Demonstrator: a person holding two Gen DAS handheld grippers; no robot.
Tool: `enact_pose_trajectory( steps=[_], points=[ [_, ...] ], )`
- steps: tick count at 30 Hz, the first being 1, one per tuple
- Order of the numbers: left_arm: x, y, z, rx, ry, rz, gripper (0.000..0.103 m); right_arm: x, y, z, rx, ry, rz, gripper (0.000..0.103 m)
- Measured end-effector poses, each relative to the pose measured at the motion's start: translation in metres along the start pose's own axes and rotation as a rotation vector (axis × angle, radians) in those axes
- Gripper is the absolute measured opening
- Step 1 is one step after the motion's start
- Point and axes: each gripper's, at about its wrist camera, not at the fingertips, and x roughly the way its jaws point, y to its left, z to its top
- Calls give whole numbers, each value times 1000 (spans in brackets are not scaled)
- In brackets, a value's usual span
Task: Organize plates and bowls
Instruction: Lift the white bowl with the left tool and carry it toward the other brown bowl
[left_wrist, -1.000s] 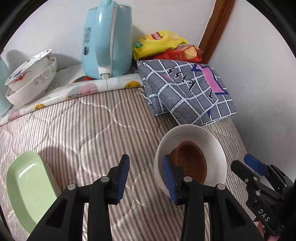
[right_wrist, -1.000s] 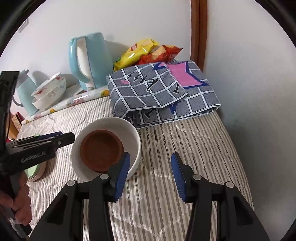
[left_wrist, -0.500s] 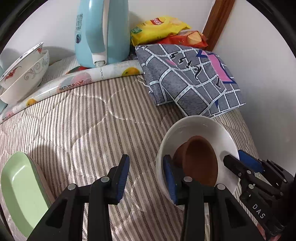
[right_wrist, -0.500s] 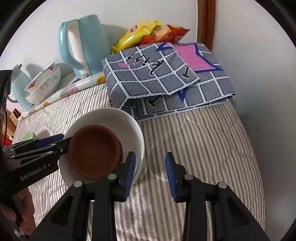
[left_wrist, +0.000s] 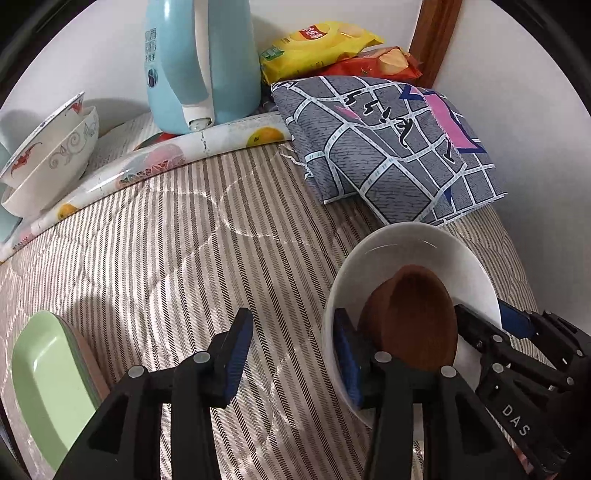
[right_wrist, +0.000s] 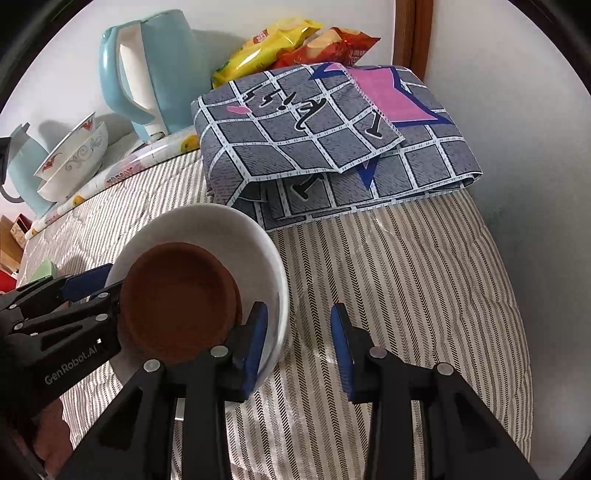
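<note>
Item 1, white bowl: lay on the striped quilt, just in front of the folded grey checked cloth. It appeared tilted, possibly lifted; contact with the quilt could not be confirmed.

Item 2, brown dish: nested inside the white bowl, leaning toward its near side.

Item 3, left gripper: tongs stood partly open, straddling the white bowl's rim, one finger inside beside the brown dish, the other outside. No clamping was evident.

Item 4, right gripper: tongs likewise partly open across the opposite rim of the white bowl, one pad inside touching or nearly touching the brown dish. Nothing was firmly held.

Item 5, two patterned bowls: stacked well away from the white bowl, beside the blue kettle.

Item 6, green plate: apart from the white bowl, at the quilt's near edge, atop another plate.

Item 7, snack bags: behind the cloth.

Status: partly done, judging by the nested pairs. The white bowl with its dish apparently awaited joining another stack.
</note>
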Motion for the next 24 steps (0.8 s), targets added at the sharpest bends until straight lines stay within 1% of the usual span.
enact_pose_trajectory(
  steps=[3,10,11,15,17,18,22,24],
  points=[
    [3,1,0,-1,7,4,46,3,1,1,4,1,-5,36],
    [7,8,-1,-43,5,-58,47,4,3,1,-8,-12,-22,36],
    [7,8,-2,-45,0,-60,47,4,3,0,-10,-18,-26,38],
    [7,8,-3,-41,-8,-72,47,4,2,-1,-9,-30,-32,40],
    [7,8,-2,-35,-6,-76,46,4,1,0,-12,-31,-42,44],
    [8,7,-2,-32,-7,-78,45,4,0,0,-10,-27,-44,45],
    [7,5,-3,-20,-29,-68,45,5,-2,0,-11,-26,-31,46],
    [7,7,-3,-29,-22,-71,45,5,-2,0,-9,-27,-36,47]
  ],
)
